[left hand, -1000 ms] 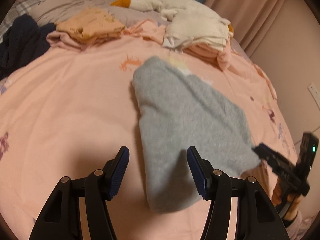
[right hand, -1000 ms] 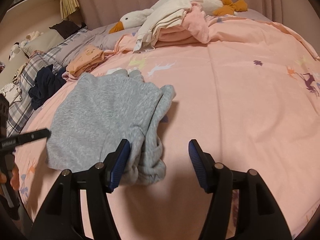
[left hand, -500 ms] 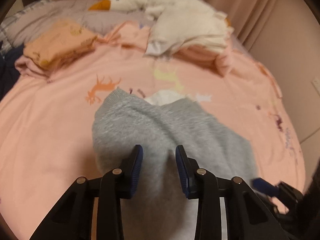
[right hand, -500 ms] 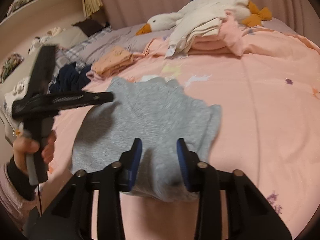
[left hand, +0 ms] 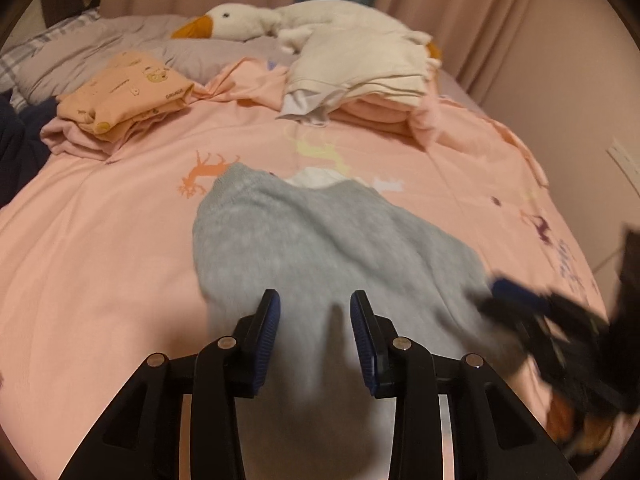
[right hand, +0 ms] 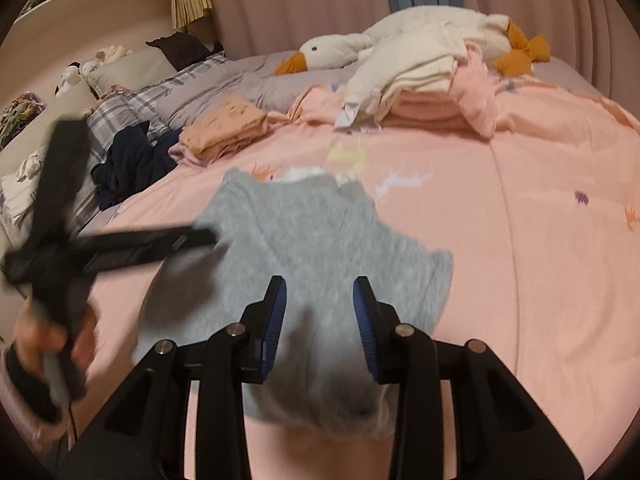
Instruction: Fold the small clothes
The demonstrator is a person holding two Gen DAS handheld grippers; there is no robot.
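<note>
A small grey knit garment (left hand: 320,248) lies spread on the pink bedsheet (left hand: 100,240), its near edge lifted off the bed. My left gripper (left hand: 315,320) is shut on the near left part of that edge, the cloth bunched between its blue pads. My right gripper (right hand: 320,308) is shut on the near right part of the grey garment (right hand: 312,240). Each gripper shows blurred in the other's view: the right one (left hand: 552,320) and the left one (right hand: 100,248).
A folded orange garment (left hand: 124,92) lies at the back left on a pink one. A stack of cream and pink clothes (left hand: 360,76) and a plush goose (left hand: 248,24) lie at the back. Dark navy clothes (right hand: 128,160) lie at the left. A wall stands right.
Both grippers have closed from open onto the grey garment's near edge and lifted it. The garment is now stretched between them, and its bunched right side has been pulled flat.
</note>
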